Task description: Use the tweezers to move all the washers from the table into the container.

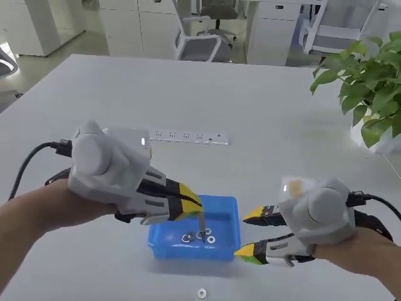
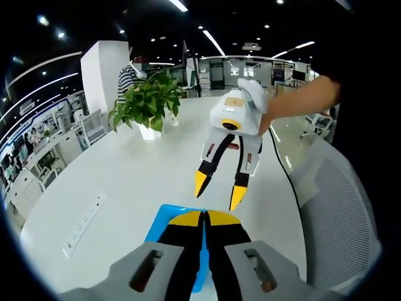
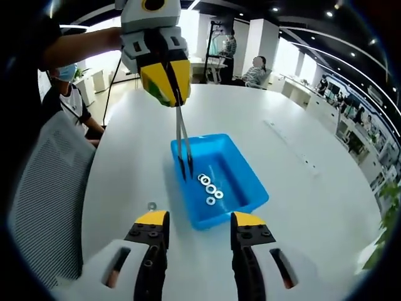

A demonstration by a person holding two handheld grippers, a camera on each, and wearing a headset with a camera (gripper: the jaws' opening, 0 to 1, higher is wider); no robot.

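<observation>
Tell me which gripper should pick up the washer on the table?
Left, probably: the left gripper is shut on the tweezers, tips over the container near that washer. The right gripper is open and empty.

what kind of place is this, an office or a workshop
Most likely an open-plan office. Swivel office chairs stand behind the big white table, a power strip lies on it, and a potted plant stands at its edge.

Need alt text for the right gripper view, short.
The left gripper, shut on tweezers, points their tips into a blue container with several washers inside. One washer lies on the white table beside it; the right gripper has its tongs open below.
</observation>
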